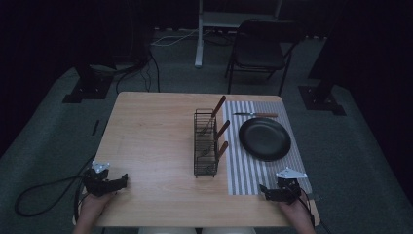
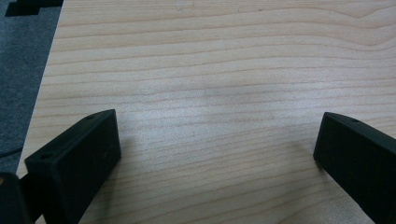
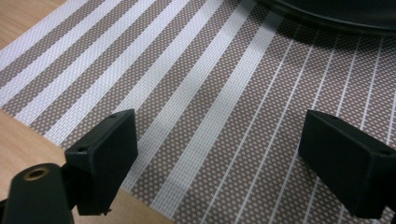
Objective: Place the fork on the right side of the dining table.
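Note:
My left gripper [image 1: 122, 181] rests at the near left corner of the wooden table [image 1: 151, 131], jaws wide apart with only bare wood between them [image 2: 217, 140]. My right gripper [image 1: 264, 191] sits at the near edge of the striped placemat [image 1: 248, 170], also open and holding nothing [image 3: 219, 144]. A black plate [image 1: 264, 139] lies on the placemat, its rim showing at the top of the right gripper view [image 3: 336, 14]. A wire cutlery rack [image 1: 205, 144] stands mid-table with three wooden-handled utensils [image 1: 219, 129] in it. A wooden-handled knife [image 1: 255, 115] lies beyond the plate.
A folding chair [image 1: 260, 51] and a white stand [image 1: 200, 34] are on the floor beyond the table. Cables trail across the carpet at left [image 1: 44, 190]. Bare wood spreads across the table's left half.

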`<state>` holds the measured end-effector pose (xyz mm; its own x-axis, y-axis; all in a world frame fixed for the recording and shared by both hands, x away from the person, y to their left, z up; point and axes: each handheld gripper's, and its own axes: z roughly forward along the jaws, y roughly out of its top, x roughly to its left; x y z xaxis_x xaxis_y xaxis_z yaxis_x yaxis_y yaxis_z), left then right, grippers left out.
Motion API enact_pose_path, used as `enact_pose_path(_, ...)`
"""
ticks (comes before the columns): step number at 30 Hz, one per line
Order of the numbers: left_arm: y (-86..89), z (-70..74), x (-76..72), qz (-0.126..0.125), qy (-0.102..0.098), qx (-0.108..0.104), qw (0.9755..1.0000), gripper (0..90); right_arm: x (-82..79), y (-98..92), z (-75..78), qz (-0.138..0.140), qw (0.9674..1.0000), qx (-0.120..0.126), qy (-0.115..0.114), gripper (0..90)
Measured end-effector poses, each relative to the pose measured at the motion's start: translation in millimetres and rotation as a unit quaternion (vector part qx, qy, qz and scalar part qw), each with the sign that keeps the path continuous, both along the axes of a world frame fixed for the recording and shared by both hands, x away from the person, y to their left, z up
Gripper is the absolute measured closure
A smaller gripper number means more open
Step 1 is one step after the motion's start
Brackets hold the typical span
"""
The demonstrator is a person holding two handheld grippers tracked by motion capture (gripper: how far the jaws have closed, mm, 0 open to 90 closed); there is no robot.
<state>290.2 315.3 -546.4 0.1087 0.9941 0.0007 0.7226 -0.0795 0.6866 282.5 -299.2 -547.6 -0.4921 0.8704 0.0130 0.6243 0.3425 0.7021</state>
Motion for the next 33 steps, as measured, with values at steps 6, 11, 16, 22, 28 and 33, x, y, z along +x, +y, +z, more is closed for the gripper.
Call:
enact_pose_path(6,-1.6,-0.3,-1.2,0.002,0.001,0.004,1.0000,0.7,-1.3,-0.4,-0.4,0.001,1.0000,0.000,-0.001,11.6)
enact_pose_path(11,-0.6,-0.2,-0.9,-0.004,0.001,0.005,1.0000,0.6,-1.4,-0.1,-0.3,0.000,1.0000,0.000,-0.001,11.7)
enact_pose_path(16,-0.7,-0.3,-0.9,-0.004,0.001,0.005,1.0000,0.6,-3.1,-0.6,-0.5,0.000,1.0000,0.000,-0.002,11.6)
enact_pose_path(22,-0.5,-0.3,-1.1,-0.006,0.001,0.005,1.0000,0.6,-2.1,-0.8,0.6,0.007,1.0000,-0.004,0.003,11.6)
enact_pose_path(28,-0.5,-0.3,-1.1,-0.007,0.001,0.005,1.0000,0.6,1.9,1.2,4.2,0.001,0.9997,-0.009,0.022,12.1)
enact_pose_path(33,-0.4,-0.3,-1.1,-0.007,0.001,0.006,1.0000,0.6,5.2,4.8,7.2,0.001,0.9993,-0.017,0.034,13.9)
